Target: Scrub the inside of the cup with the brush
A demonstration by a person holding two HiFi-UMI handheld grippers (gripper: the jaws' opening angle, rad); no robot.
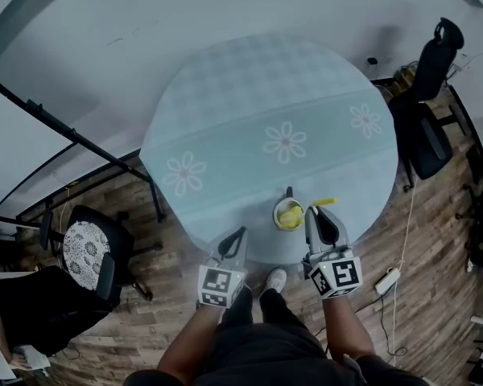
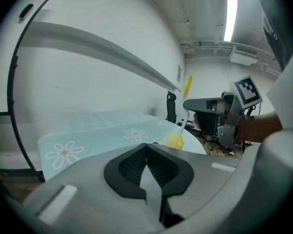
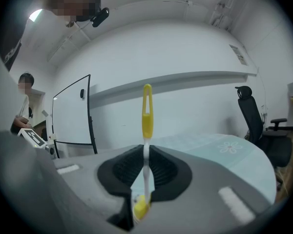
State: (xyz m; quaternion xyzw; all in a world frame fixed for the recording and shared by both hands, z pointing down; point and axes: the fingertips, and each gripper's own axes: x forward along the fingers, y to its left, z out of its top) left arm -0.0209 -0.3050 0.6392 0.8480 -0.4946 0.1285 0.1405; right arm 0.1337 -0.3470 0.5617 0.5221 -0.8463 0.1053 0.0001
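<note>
A small cup with a yellow inside and a dark handle stands near the front edge of the round table. My right gripper is just right of the cup and is shut on the brush by its white shaft. The yellow handle end points up and the yellow head hangs below the jaws. Seen from the left gripper view, the brush hangs head-down over the table edge. I cannot tell whether the head touches the cup. My left gripper is shut and empty, left of the cup.
The table wears a pale blue cloth with daisies. A black office chair stands at the right. At the left are a patterned-seat chair and a black frame. A power strip lies on the wooden floor. Another person stands far left.
</note>
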